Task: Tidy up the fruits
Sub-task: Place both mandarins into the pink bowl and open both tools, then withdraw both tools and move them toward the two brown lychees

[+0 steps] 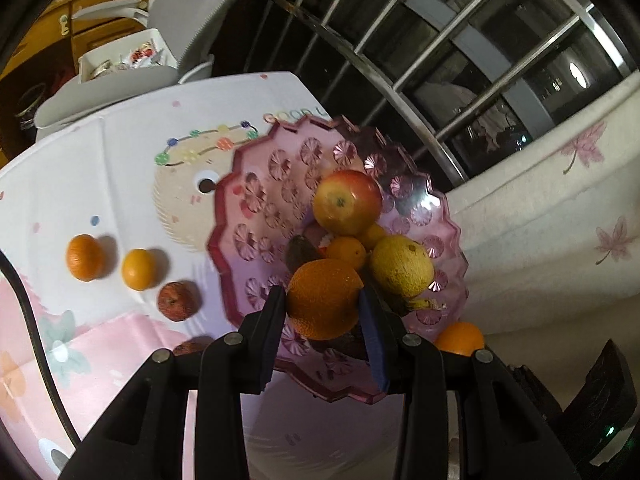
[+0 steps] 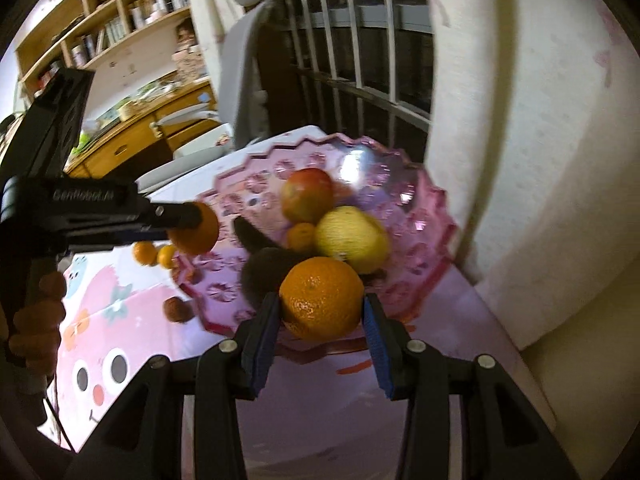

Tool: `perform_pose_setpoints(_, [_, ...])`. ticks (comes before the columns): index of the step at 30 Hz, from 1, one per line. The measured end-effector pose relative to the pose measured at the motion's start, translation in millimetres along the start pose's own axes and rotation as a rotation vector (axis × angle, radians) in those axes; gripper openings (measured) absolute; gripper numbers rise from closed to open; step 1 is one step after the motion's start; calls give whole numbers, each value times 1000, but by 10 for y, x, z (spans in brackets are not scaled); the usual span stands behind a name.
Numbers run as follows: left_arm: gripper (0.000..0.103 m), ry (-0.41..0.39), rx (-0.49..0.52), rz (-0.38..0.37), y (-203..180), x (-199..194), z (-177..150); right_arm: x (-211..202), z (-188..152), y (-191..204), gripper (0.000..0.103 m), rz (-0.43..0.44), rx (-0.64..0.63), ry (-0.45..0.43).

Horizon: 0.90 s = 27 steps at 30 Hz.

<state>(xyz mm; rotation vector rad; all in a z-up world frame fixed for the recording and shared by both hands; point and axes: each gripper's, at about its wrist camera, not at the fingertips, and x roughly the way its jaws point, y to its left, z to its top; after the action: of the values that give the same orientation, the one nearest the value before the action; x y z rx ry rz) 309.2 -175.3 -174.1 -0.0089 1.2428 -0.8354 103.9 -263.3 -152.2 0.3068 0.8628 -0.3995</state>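
Orange (image 1: 323, 299) in left claw (image 1: 322, 300), dark fruit (image 1: 301, 252) behind, perhaps avocado.

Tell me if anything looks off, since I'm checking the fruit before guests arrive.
One thing: a dark, blackened fruit sits in the pink bowl among the fresh ones, possibly overripe. Three small fruits lie outside the bowl on the tablecloth. Nothing looks spilled or broken.
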Motion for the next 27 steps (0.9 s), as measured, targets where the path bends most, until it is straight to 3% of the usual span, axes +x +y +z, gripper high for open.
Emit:
perform_pose_setpoints(5, [38,38,9,17,-73,86,0,60,4,-140,44,-27,68,38])
perform_pose_setpoints(7, [48,31,7,17,-77,46,14,36,36,-165,45,-26,85,29])
perform_pose_setpoints(10, [61,12,1,46,-24,-57,23,-17,97,-133,62,-45,77,-10])
perform_pose_setpoints(16, [73,-8,-38,102,216,-212,18,-20,117,35,62,6,49,-11])
perform_pose_setpoints(27, [76,-23,-107,173,794,-421,-128,-95,9,536,62,83,-55,-13])
